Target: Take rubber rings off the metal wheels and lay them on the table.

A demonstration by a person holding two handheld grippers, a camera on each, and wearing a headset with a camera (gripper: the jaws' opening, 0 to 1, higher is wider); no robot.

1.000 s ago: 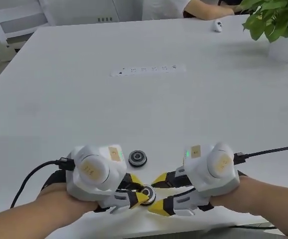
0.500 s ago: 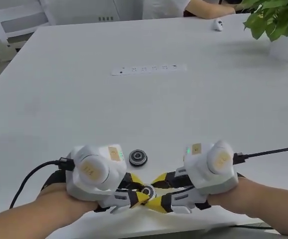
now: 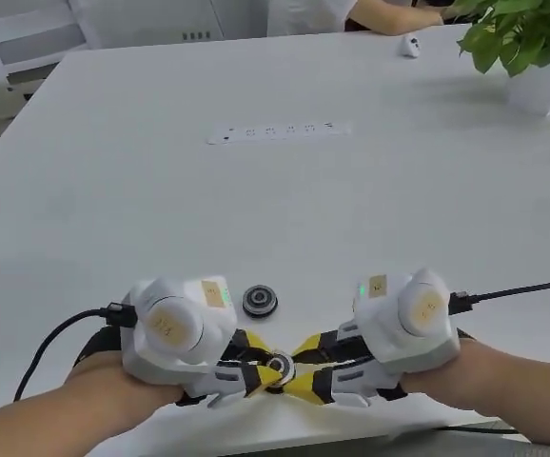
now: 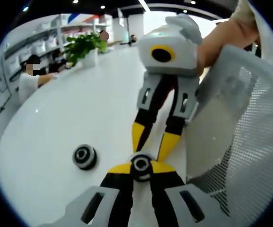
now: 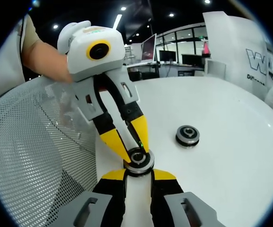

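Note:
A small metal wheel with a black rubber ring (image 3: 277,365) is held just above the near edge of the white table (image 3: 284,209). My left gripper (image 3: 264,373) comes in from the left and my right gripper (image 3: 294,371) from the right, and their yellow tips meet on it. In the left gripper view my own tips (image 4: 141,168) flank the wheel (image 4: 141,164), and the right gripper (image 4: 149,144) touches its far side. The right gripper view has its tips (image 5: 139,174) under the wheel (image 5: 139,161). A second ringed wheel (image 3: 260,301) lies flat just beyond.
A white power strip (image 3: 277,131) lies mid-table. A potted plant (image 3: 527,38) stands at the far right corner, with a small white object (image 3: 409,45) beside it. A person's arm (image 3: 389,14) rests at the far edge. A mesh chair back (image 5: 37,156) is close behind the grippers.
My right gripper has edged left and up, bringing its tips onto the held wheel. The left gripper and the wheel on the table stay as they were.

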